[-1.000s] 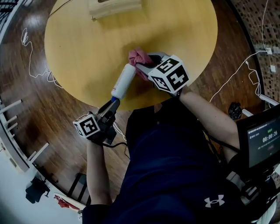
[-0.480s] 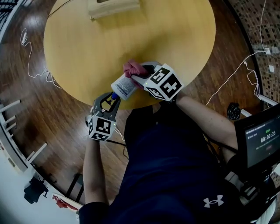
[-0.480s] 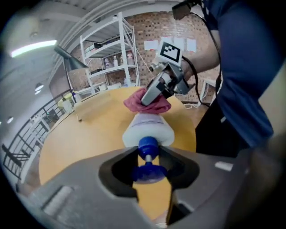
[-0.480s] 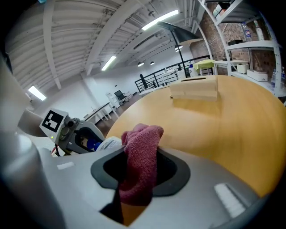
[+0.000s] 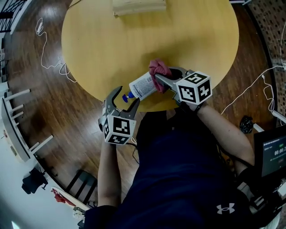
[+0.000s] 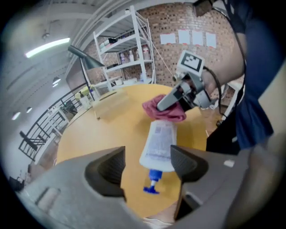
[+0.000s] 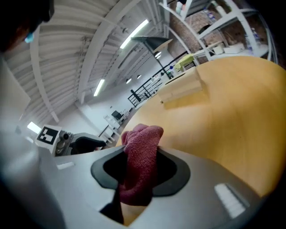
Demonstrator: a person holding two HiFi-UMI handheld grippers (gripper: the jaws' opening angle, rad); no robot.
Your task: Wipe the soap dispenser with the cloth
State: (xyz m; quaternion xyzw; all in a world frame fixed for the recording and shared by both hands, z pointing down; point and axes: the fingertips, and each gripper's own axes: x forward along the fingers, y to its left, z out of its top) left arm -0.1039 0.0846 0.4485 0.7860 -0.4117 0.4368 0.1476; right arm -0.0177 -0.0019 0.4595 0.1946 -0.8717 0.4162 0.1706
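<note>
Gripping the red cloth [image 7: 139, 156] in my right tongs [image 5: 164, 79], I have those jaws closed part-way on a bunched fold that fills the gap between the pads and sticks out past the tips. The cloth touches the base end of the white soap dispenser [image 5: 143, 85]. The dispenser lies slantwise at the near edge of the round yellow table [image 5: 111, 44], its blue pump [image 6: 153, 181] pointing off the edge toward my left tongs [image 5: 123, 99]. The left jaws have just been opening and now stand wide apart. The pump end of the bottle sits in line with the gap between them, just past the tips, and neither pad touches it, so these tongs hold nothing. Whether the bottle rests fully on the tabletop I cannot tell. Counted up, I see one soap dispenser, one cloth, two tongs, one table, and one pale wooden block [image 5: 138, 5] at the table's far edge, well apart from the bottle. White cables [image 5: 44, 49] trail over the dark wooden floor [image 5: 67, 129] on both sides of the table.
</note>
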